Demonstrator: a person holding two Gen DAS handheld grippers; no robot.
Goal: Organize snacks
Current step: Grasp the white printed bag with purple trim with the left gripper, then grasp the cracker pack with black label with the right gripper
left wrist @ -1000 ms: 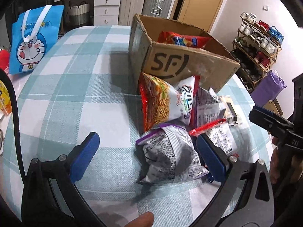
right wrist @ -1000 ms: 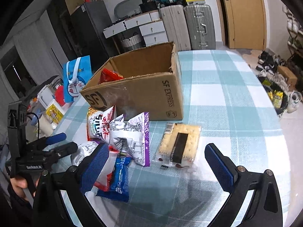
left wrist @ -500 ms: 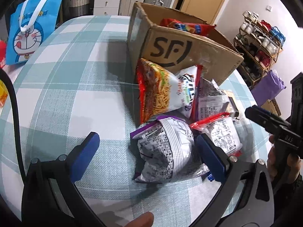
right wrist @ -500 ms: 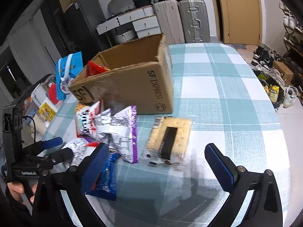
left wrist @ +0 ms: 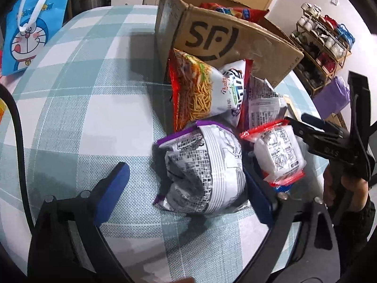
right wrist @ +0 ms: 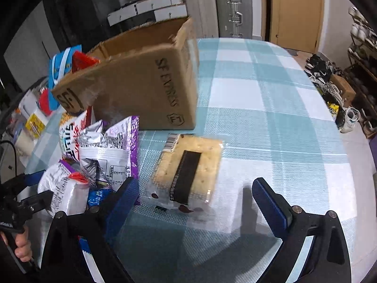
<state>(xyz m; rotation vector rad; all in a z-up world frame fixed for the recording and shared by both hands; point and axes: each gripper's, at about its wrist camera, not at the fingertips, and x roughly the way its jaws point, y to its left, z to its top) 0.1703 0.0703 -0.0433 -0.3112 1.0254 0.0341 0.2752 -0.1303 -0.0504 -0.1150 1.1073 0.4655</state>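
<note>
An open cardboard box stands on the checked table with a red bag inside. Several snack bags lie heaped against its front. My left gripper straddles a silver bag with purple edges. Its jaws are closing: the right pad is at the bag's side, the left pad still apart. An orange noodle-snack bag and a red-edged packet lie just beyond. My right gripper hangs low over a clear cracker packet, jaws closing, pads wide of it on both sides.
A blue cartoon gift bag stands at the table's far left. Bare checked cloth stretches to the right of the box. Suitcases, drawers and a shoe rack stand beyond the table. A hand holds the left gripper's handle.
Both grippers have tipped down and come closer to the table. The left jaws have narrowed around the purple-edged bag. The right gripper has sunk towards the cracker packet and narrowed slightly.
</note>
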